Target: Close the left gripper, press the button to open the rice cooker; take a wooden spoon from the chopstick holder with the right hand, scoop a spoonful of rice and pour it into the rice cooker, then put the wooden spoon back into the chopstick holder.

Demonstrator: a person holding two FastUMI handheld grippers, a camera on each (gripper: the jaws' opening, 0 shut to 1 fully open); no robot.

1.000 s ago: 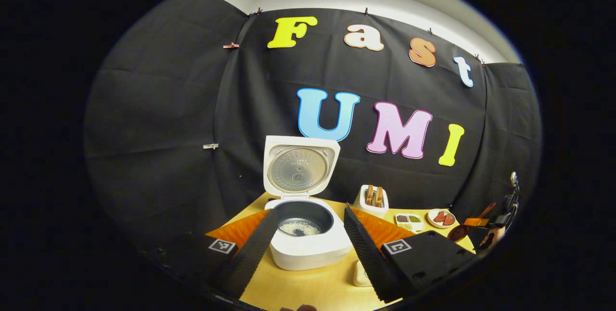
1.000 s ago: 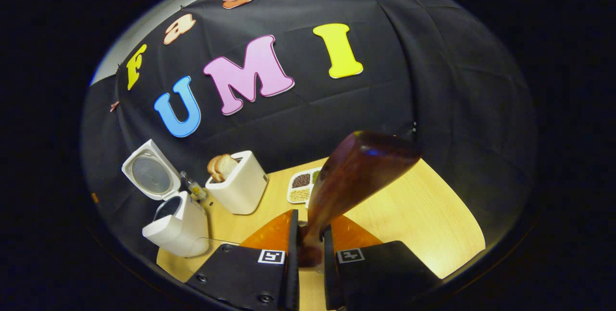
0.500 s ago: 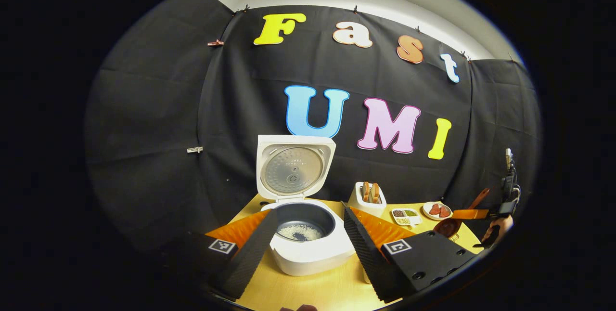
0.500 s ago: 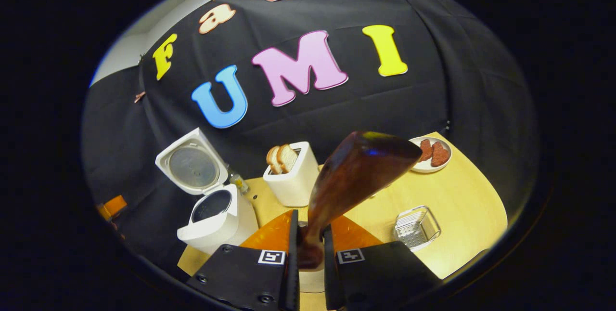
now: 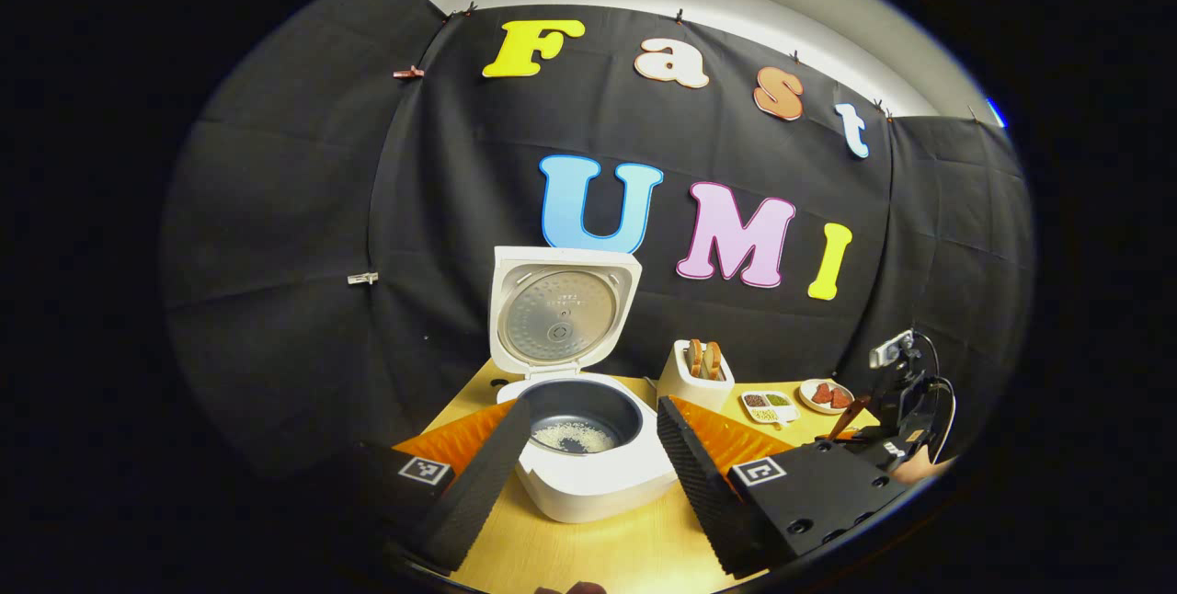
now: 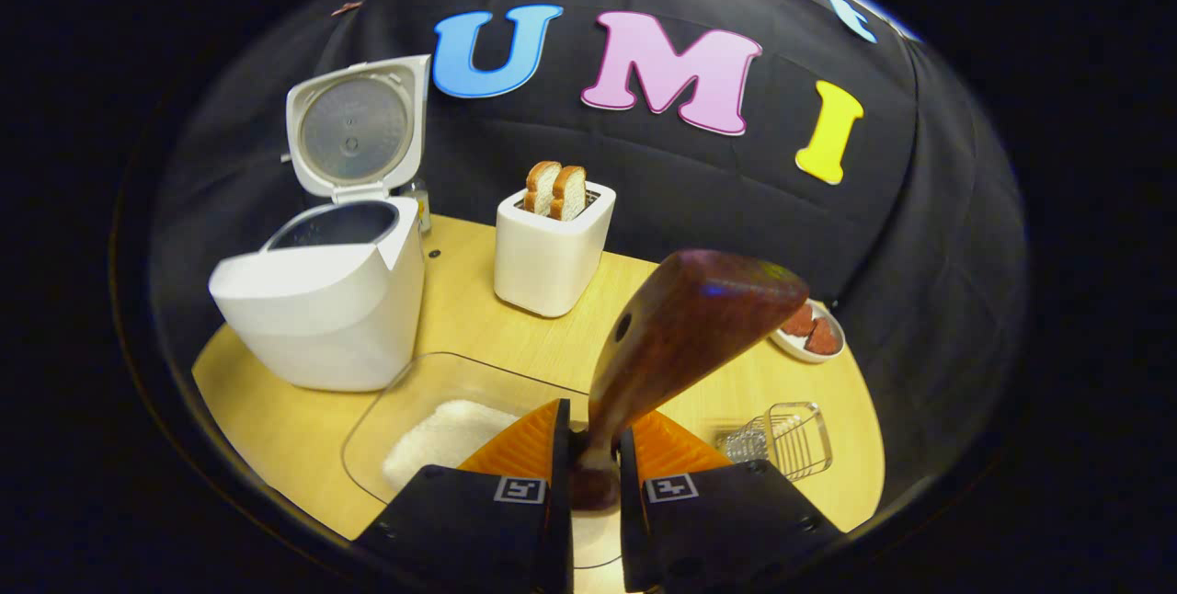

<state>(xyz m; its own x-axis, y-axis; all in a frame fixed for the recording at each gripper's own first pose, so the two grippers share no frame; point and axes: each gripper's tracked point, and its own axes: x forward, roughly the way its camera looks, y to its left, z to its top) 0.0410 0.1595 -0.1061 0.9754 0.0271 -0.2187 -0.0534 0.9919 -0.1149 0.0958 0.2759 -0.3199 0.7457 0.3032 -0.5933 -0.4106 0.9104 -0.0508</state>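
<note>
Right gripper (image 6: 593,465) clamping dark glossy wooden spoon (image 6: 676,336), handle pointing forward. Left gripper (image 5: 588,474) hanging wide before open rice cooker (image 5: 575,410), rice lying inside.

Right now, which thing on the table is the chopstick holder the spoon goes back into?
From the open rice cooker, pass the white toaster toward the table's right side. The chopstick holder is the small wire basket there, the one see-through metal item.
</note>
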